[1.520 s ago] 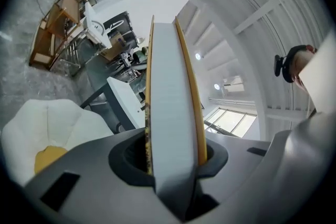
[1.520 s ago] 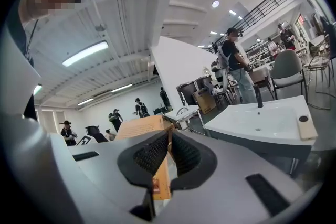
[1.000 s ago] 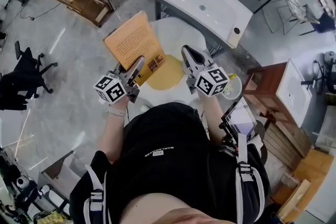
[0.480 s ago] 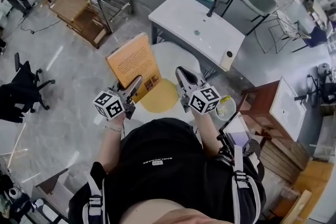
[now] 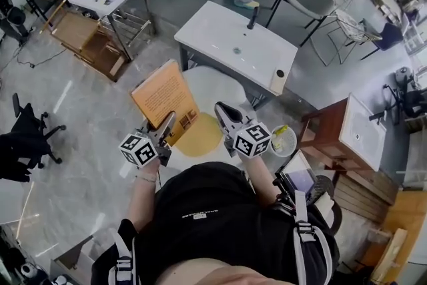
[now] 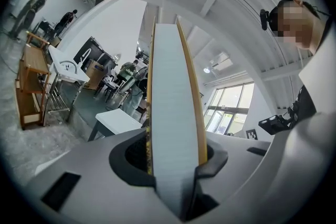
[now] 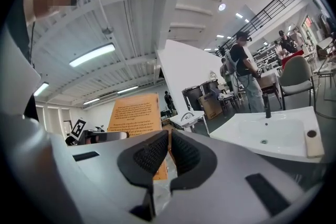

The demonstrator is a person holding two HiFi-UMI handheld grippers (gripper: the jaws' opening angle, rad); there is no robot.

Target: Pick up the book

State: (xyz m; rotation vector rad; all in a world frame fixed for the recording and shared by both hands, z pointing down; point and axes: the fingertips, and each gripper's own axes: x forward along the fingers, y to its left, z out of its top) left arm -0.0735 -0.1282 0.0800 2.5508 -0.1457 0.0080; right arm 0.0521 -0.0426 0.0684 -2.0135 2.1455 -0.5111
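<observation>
The left claw (image 5: pixel 167 123) stays clamped on the thick book with orange-brown card covers (image 5: pixel 163 93). Its pads press on both covers near one edge, so the pale page block stands between the jaws and most of the book reaches beyond the fingertips. Compared with a second ago the grip looks the same, and the book has not slipped or tilted in the jaws. What differs is mainly the head view, which now takes in more of the room. The book is in the air, apart from the round white table (image 5: pixel 223 80) below and ahead of the claw. The right claw (image 5: pixel 222 111) hovers just beside, jaws drawn together on nothing. I judge the pick-up done; only a steady hold remains.
</observation>
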